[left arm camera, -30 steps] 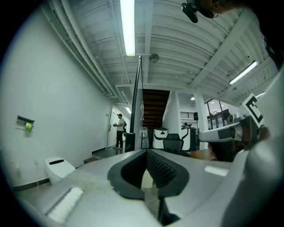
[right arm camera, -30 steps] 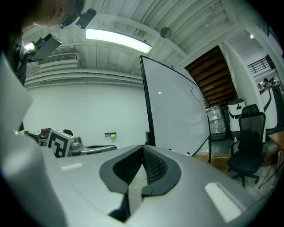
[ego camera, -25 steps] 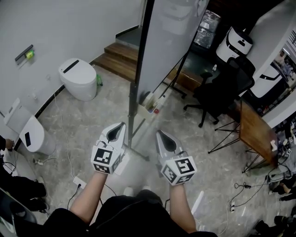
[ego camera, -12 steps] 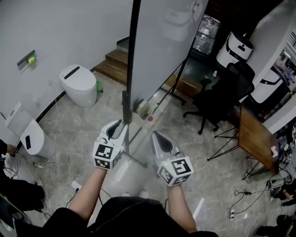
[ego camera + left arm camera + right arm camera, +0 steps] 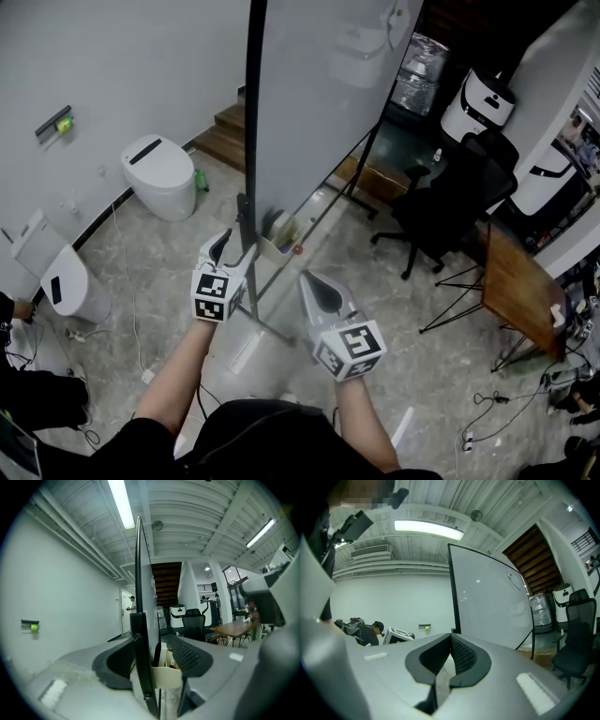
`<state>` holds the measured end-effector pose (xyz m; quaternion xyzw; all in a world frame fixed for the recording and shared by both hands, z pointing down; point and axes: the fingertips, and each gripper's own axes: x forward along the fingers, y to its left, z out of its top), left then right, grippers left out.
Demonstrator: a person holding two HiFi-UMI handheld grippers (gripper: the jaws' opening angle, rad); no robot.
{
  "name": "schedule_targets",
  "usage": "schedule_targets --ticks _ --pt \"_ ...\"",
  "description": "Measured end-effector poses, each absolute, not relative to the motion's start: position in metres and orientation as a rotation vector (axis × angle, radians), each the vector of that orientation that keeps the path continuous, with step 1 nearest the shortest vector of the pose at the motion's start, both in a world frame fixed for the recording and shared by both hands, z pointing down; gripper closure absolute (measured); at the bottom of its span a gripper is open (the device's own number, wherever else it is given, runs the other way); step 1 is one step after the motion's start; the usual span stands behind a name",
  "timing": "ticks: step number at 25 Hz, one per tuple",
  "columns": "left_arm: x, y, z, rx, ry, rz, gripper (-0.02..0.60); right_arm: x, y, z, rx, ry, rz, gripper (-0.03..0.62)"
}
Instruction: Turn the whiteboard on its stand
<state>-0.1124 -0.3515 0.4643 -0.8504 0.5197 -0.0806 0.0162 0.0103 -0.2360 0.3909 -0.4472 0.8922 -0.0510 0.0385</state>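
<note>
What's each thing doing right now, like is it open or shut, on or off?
whiteboard: standing upright
left claw: open, jaws have just been opening, the whiteboard's black edge between them
right claw: shut, empty
toilet: lid down
ceiling lamp: on
office chair: empty

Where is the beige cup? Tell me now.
Head view, centre-left: the beige cup hangs low on the whiteboard, right of its black edge; both stand between the left gripper's jaws, which have just been opening.
</note>
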Motion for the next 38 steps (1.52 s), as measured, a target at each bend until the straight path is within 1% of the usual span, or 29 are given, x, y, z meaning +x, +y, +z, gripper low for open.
schedule_targets --ticks 5,10,14,19,23,28,30,31,38 --pt "-0.119 -0.374 0.463 -2.621 1.643 -0.276 0.302 0.002 -0.243 0.392 -1.34 2.762 -0.159 0.586" --pt "-0.117 -0.397 0.457 -2.609 1.645 -0.27 0.247 0.0 -0.247 0.397 -1.334 2.775 -0.18 0.586" --pt "-0.112 -0.41 0.444 -2.611 1.633 -0.238 0.247 0.002 -0.249 0.402 -1.344 2.778 -0.194 0.586" --pt "-0.11 -0.423 0.446 -2.608 1.632 -0.251 0.247 0.009 -0.25 0.403 -1.381 2.762 -0.195 0.586" --pt "-0.106 -0.433 0.449 -2.607 1.629 -0.257 0.255 0.017 -0.249 0.407 -1.409 2.746 -0.2 0.586" --pt "-0.101 -0.439 0.452 -2.615 1.621 -0.268 0.31 0.027 -0.248 0.411 -1.456 2.72 -0.206 0.586" --pt "-0.101 -0.441 0.452 -2.616 1.633 -0.261 0.337 0.03 -0.247 0.41 -1.47 2.709 -0.21 0.586" --pt "-0.101 -0.442 0.453 -2.617 1.642 -0.259 0.361 0.031 -0.247 0.409 -1.476 2.707 -0.211 0.586" --pt "-0.103 -0.443 0.453 -2.673 1.636 -0.229 0.38 0.032 -0.244 0.41 -1.486 2.705 -0.206 0.586"
